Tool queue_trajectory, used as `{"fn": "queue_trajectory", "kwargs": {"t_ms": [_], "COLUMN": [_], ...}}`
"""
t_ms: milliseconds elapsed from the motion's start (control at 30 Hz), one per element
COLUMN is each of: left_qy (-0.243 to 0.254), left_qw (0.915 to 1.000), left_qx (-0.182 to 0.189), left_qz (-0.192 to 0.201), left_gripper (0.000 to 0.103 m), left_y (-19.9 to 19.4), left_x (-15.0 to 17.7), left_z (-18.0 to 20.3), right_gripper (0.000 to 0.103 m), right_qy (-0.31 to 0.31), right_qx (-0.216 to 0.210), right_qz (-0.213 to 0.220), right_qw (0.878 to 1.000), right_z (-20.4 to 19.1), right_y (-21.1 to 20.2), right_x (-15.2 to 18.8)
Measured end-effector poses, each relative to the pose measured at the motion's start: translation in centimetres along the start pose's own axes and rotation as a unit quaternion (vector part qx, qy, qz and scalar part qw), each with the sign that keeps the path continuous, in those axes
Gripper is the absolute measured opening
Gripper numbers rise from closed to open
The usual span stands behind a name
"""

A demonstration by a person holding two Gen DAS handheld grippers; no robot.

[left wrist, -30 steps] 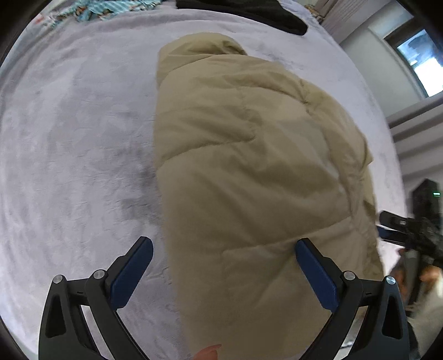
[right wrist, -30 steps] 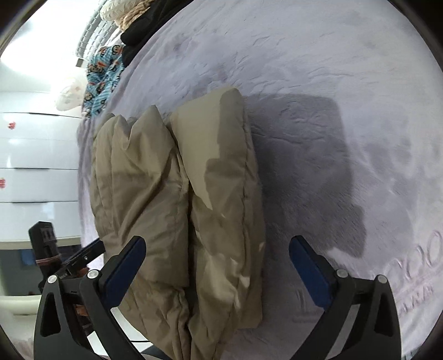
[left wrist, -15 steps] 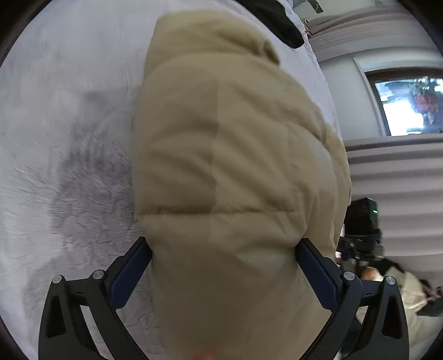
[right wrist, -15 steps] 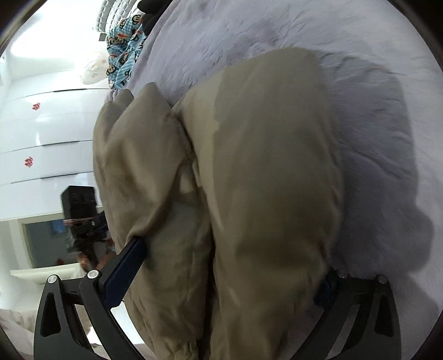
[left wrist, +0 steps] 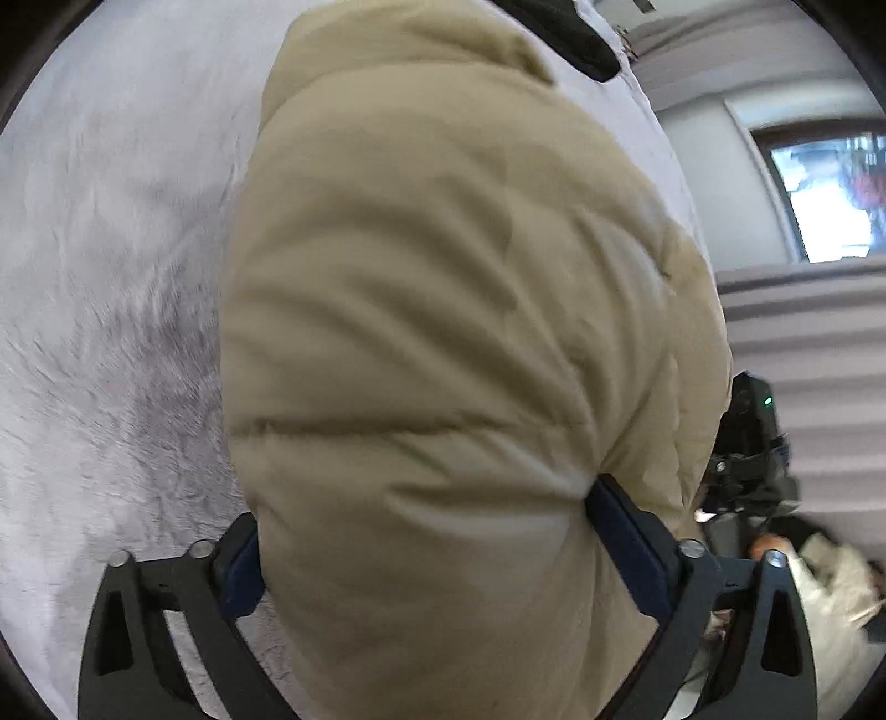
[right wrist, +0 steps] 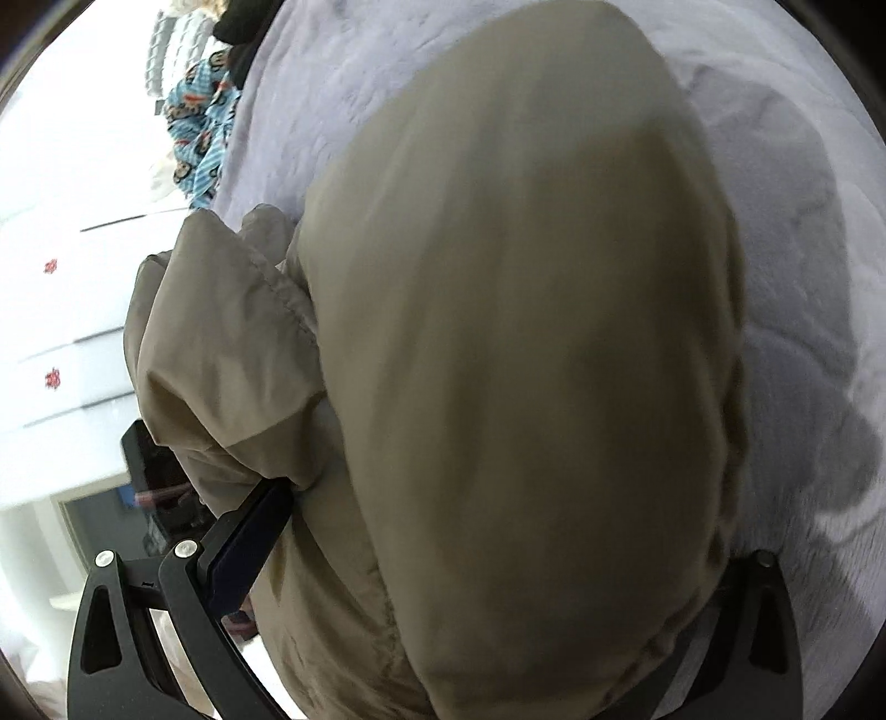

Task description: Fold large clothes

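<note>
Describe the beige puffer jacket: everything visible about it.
The puffer jacket is khaki-beige, quilted with stitched seams, matte and puffy. It lies folded into a thick bundle on the grey fleece blanket. The left gripper and right gripper each straddle one end, fingers pressing into it. The fabric puckers around the left gripper's finger.

1 beige puffer jacket (left wrist: 443,332), 2 hand-held grippers: left (left wrist: 421,548), right (right wrist: 498,559); 1 bed (left wrist: 111,277), 1 black garment (left wrist: 576,44), 1 blue print cloth (right wrist: 202,127).
</note>
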State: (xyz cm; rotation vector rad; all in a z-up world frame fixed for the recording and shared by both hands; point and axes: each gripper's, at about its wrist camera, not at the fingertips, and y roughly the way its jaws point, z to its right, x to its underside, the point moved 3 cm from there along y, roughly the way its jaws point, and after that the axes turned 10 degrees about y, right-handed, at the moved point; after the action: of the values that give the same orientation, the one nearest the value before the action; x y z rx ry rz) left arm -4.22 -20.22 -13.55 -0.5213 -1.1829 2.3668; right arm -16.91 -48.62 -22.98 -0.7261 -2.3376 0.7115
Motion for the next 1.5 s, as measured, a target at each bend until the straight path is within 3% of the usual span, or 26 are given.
{"fn": "queue_trajectory", "kwargs": {"t_ms": [67, 200, 333, 600, 867, 1067, 1233, 1500], "left_qy": [0.014, 0.034, 0.048, 0.06, 0.059, 0.061, 0.069, 0.065], "left_qw": [0.9997, 0.9987, 0.9973, 0.9944, 0.9936, 0.9934, 0.9936, 0.9911], "left_qx": [-0.017, -0.033, -0.051, -0.075, -0.067, -0.053, -0.043, -0.048], "left_qz": [0.007, 0.018, 0.024, 0.043, 0.07, 0.081, 0.078, 0.105], "left_gripper": [0.089, 0.077, 0.077, 0.074, 0.074, 0.074, 0.074, 0.074], "left_y": [-0.5, -1.7, -2.7, -4.5, -7.3, -10.3, -13.2, -20.7], "left_x": [0.1, 0.5, 0.7, 0.8, 1.0, 1.3, 0.8, -0.5], "left_z": [1.0, 2.5, 3.7, 4.3, 2.7, -0.7, -4.5, -13.2], "right_gripper": [0.097, 0.075, 0.053, 0.05, 0.05, 0.05, 0.05, 0.05], "right_qy": [0.007, 0.013, -0.004, -0.018, -0.035, -0.042, -0.039, -0.054], "right_qx": [0.0, -0.007, -0.015, -0.038, -0.043, -0.043, -0.04, -0.052], "right_qz": [-0.002, 0.01, 0.028, 0.036, 0.037, 0.047, 0.068, 0.075], "right_qw": [1.0, 1.0, 0.999, 0.998, 0.998, 0.997, 0.996, 0.994], "right_z": [0.2, 0.5, 0.0, -0.1, -2.9, -6.1, -7.2, -12.3], "right_y": [-0.2, -1.3, -2.7, -4.0, -3.0, -0.2, 0.9, 5.2], "right_x": [0.4, 1.2, 2.4, 4.1, 4.6, 4.1, 6.1, 6.0]}}
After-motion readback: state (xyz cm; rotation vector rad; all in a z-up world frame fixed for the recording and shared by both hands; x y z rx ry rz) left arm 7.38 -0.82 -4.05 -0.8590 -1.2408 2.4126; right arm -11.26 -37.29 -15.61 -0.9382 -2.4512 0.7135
